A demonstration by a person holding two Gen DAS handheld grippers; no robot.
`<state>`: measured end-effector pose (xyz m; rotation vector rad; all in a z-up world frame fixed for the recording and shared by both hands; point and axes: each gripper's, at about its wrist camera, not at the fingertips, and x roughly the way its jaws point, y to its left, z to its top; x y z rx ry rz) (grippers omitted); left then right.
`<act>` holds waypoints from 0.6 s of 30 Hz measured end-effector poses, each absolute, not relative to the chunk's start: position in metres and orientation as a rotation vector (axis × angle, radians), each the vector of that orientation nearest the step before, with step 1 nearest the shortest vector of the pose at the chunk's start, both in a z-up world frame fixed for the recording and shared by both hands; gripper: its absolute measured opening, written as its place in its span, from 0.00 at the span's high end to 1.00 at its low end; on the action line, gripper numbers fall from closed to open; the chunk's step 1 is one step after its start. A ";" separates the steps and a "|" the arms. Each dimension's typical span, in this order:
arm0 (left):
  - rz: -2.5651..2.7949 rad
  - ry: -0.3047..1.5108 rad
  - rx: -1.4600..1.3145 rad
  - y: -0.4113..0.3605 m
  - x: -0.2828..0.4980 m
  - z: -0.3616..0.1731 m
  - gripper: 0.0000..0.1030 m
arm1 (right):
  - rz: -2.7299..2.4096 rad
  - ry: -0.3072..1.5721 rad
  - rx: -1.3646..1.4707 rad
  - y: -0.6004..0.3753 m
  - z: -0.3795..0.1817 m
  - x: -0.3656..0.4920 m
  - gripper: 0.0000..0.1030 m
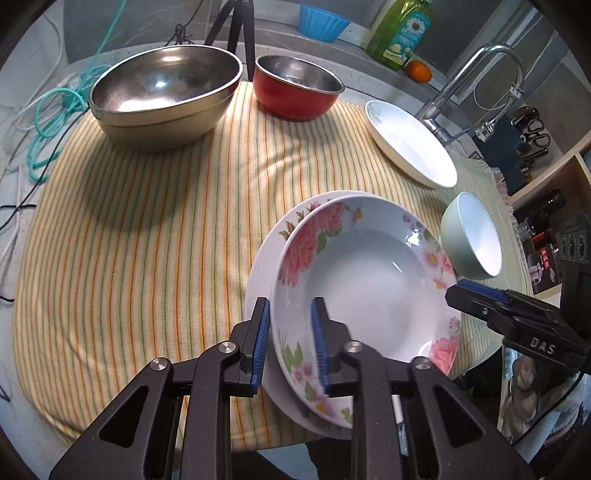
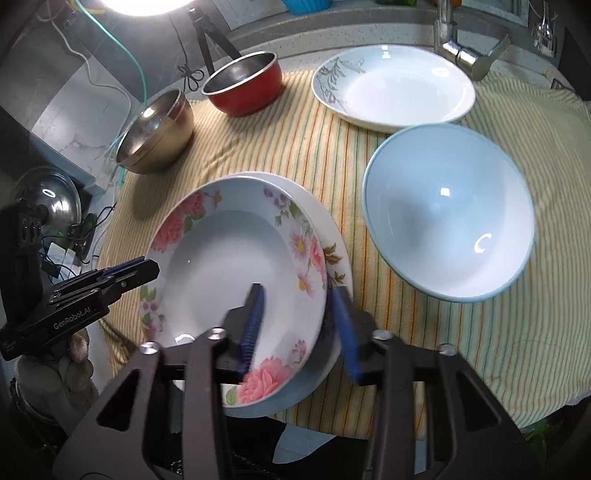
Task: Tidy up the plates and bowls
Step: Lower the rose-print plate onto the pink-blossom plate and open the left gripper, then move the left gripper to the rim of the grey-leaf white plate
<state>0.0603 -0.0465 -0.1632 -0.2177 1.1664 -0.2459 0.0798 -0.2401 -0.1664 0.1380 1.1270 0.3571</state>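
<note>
A deep floral plate (image 1: 369, 280) (image 2: 221, 266) lies slightly off-centre on a second floral plate (image 1: 266, 243) (image 2: 332, 251), near the front edge of the striped cloth (image 1: 147, 240). My left gripper (image 1: 290, 343) (image 2: 149, 265) straddles the upper plate's rim, and its blue pads sit against both sides. My right gripper (image 2: 299, 328) (image 1: 460, 290) stands open at the opposite rim, one pad over the plate's inside and the other clear of the edge. A pale green bowl (image 1: 472, 240) (image 2: 447, 210) and a white plate with a grey sprig (image 1: 410, 144) (image 2: 395, 88) lie to the right.
At the back of the cloth stand a large steel bowl (image 1: 166, 85) (image 2: 155, 133) and a red bowl (image 1: 295, 88) (image 2: 243, 85). A faucet (image 1: 461, 81) rises at the back right. A green bottle (image 1: 402, 33), a blue cup (image 1: 321, 22) and a tripod (image 1: 236, 26) stand behind. Cables (image 1: 55, 110) trail at the left.
</note>
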 end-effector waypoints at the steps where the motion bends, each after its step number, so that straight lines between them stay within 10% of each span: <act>1: -0.246 1.165 -0.220 -0.046 0.060 -0.162 0.78 | 0.360 1.113 0.129 -0.240 -0.163 0.078 0.46; 5: -0.243 1.156 -0.249 -0.043 0.061 -0.157 0.53 | 0.394 1.078 0.133 -0.241 -0.151 0.074 0.42; 18: -0.291 1.098 -0.299 -0.060 0.087 -0.138 0.52 | 0.369 0.901 0.162 -0.294 -0.096 0.080 0.13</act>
